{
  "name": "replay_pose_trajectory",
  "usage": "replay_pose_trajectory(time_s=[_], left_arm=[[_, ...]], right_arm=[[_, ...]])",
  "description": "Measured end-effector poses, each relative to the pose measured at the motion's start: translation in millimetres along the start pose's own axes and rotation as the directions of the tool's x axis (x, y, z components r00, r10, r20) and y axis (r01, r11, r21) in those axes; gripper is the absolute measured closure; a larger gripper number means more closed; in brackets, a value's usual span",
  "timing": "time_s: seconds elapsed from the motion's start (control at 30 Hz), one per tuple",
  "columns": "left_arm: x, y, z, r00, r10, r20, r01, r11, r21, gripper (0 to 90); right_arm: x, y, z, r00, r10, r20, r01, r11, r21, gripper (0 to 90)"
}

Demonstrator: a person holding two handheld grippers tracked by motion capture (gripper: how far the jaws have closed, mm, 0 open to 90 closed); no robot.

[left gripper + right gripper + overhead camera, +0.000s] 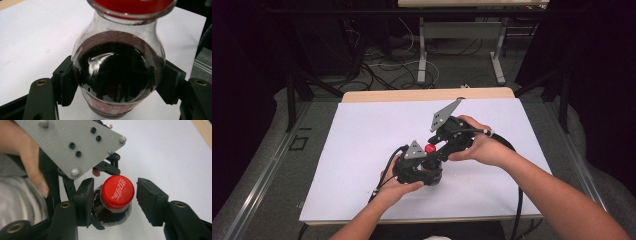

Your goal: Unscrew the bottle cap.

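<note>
A small cola bottle (117, 72) with dark liquid and a red cap (117, 192) stands upright on the white table top. My left gripper (119, 83) is shut on the bottle's round body, one pad on each side. From above, my right gripper (114, 196) straddles the cap with its jaws open; the left pad is close to the cap and the right pad stands apart from it. In the high view the red cap (430, 148) shows between the left gripper (419, 172) and the right gripper (438, 152), near the table's middle.
The white table top (362, 135) stretches wide to the left and behind the bottle. The left gripper's grey plate (75, 145) and a hand (30, 165) sit close beside the cap. Cables (518, 200) trail off the front edge. Table legs and wires lie on the floor beyond.
</note>
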State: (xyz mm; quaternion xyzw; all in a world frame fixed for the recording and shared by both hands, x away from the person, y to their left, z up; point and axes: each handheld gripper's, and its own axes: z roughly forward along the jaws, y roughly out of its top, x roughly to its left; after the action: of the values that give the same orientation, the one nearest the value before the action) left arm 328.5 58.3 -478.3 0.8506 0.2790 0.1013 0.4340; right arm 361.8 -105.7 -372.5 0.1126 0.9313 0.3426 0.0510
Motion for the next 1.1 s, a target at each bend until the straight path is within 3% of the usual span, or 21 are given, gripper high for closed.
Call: replay_pose_trajectory(time_s=[0.03,0.1,0.23,0.3,0.4,0.47,0.6,0.63,0.67,0.73,0.77,0.8,0.87,0.93,1.0,1.07,1.1], left_arm=[[0.2,0.0,0.2,1.0,-0.002,-0.005,0.002,1.0,-0.001,30.0],[0.8,-0.1,0.3,1.0,0.001,-0.008,-0.001,1.0,0.005,30.0],[0.1,-0.1,0.5,1.0,-0.004,-0.008,0.004,1.0,-0.001,30.0],[-0.6,0.1,0.3,1.0,0.004,-0.006,-0.004,1.0,0.004,30.0],[-0.3,-0.1,0.4,1.0,0.004,-0.004,-0.004,1.0,0.006,30.0],[-0.3,-0.6,1.0,0.9999,0.001,-0.01,-0.001,1.0,0.004,30.0],[0.0,0.0,-0.3,0.9999,0.007,0.009,-0.007,0.9998,0.021,30.1],[-0.5,-0.5,0.7,1.0,0.008,-0.004,-0.008,1.0,0.002,30.1],[-0.7,-0.4,0.6,0.9999,0.009,-0.005,-0.009,1.0,0.001,30.0],[-2.2,-0.4,0.1,0.9999,0.011,-0.002,-0.011,0.9999,0.001,30.0],[-1.9,0.3,-0.8,0.9998,0.015,0.01,-0.015,0.9998,0.013,30.0],[-2.4,0.5,-0.9,0.9998,0.02,0.007,-0.02,0.9997,0.015,30.0],[-3.4,0.5,-0.3,0.9996,0.026,0.009,-0.027,0.9995,0.018,30.0],[-2.6,0.8,-1.1,0.9997,0.017,0.016,-0.017,0.9997,0.016,30.0],[-2.9,0.7,-0.3,0.9999,0.013,-0.002,-0.013,0.9999,-0.004,30.0],[-1.8,1.5,-2.6,0.9999,0.013,0.004,-0.013,0.9997,0.02,30.0],[-1.9,0.9,-1.3,1.0,0.005,-0.008,-0.005,1.0,-0.001,30.0]], right_arm=[[3.8,0.0,0.1,0.9977,0.061,0.03,-0.061,0.998,0.004,46.4],[6.0,-0.2,0.9,0.9952,0.087,0.046,-0.087,0.996,-0.001,46.7],[12.9,-0.1,3.1,0.9787,0.171,0.114,-0.173,0.985,0.007,52.0],[13.8,0.3,3.7,0.9713,0.205,0.122,-0.207,0.978,0.012,57.0],[8.9,0.1,4.9,0.966,0.241,0.094,-0.243,0.97,0.013,60.2],[7.6,0.0,4.4,0.9681,0.229,0.101,-0.231,0.973,0.006,60.7],[0.0,-0.3,3.4,0.9846,0.173,0.025,-0.174,0.984,0.036,61.1],[-1.2,-0.1,2.7,0.9884,0.152,-0.003,-0.151,0.987,0.045,61.1],[-4.3,-0.4,3.4,0.9953,0.096,-0.014,-0.095,0.995,0.032,61.1],[-8.7,-0.8,2.8,0.9978,0.044,-0.049,-0.042,0.999,0.03,61.1],[-10.6,-1.0,2.1,0.9967,-0.005,-0.081,0.007,1.0,0.026,61.0],[-12.4,-1.4,1.9,0.9962,-0.019,-0.085,0.021,0.999,0.024,60.9],[-14.8,-2.1,1.9,0.9892,-0.094,-0.112,0.096,0.995,0.012,60.5],[-12.5,-2.4,0.8,0.9928,-0.072,-0.096,0.074,0.997,0.019,58.4],[-10.1,-3.0,-0.4,0.9961,-0.012,-0.087,0.013,1.0,0.011,50.0],[-6.0,-3.4,-2.2,0.9989,0.035,-0.033,-0.034,0.999,0.018,48.7],[-5.2,-3.7,-3.4,0.9985,0.049,-0.025,-0.049,0.999,0.013,48.7]])
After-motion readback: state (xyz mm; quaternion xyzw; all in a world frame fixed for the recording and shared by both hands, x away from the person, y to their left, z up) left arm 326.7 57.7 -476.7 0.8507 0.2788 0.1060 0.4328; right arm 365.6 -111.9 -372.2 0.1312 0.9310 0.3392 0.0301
